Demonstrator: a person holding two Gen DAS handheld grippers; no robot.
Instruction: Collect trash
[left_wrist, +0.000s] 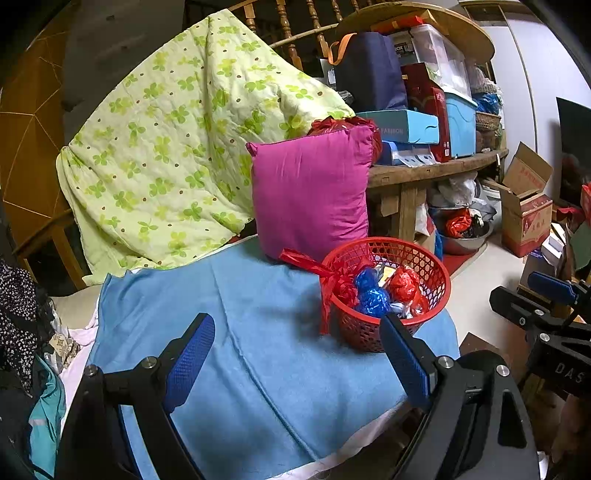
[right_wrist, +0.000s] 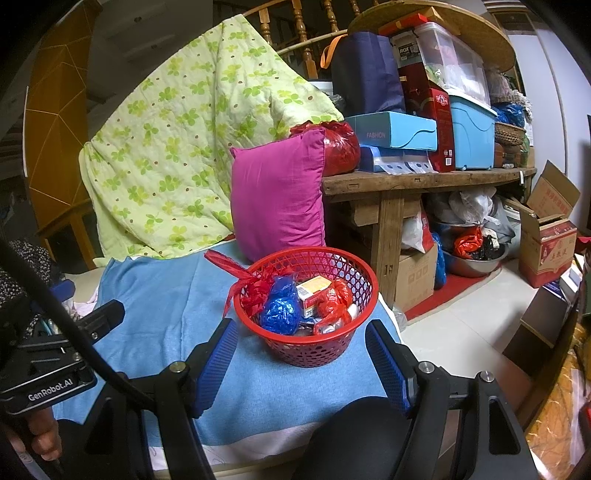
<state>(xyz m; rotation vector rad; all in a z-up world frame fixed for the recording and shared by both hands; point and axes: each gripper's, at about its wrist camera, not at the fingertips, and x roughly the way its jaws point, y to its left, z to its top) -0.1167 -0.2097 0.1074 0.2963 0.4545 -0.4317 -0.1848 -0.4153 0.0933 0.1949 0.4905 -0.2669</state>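
Left gripper (left_wrist: 297, 354): black frame with silver screws and two fingers faced with textured blue pads (left_wrist: 190, 356). Right gripper (right_wrist: 301, 363) looks the same. A black cable (right_wrist: 70, 321) crosses the left gripper's body, marked "GenRobot.AI", above a bare-skinned hand (right_wrist: 42, 434).

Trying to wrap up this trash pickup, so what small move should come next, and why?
Probably ease the open right gripper forward to the red plastic mesh basket. It sits centred between those fingers on the blue cloth, already holding crumpled blue and red wrappers, and no loose trash shows on the cloth.
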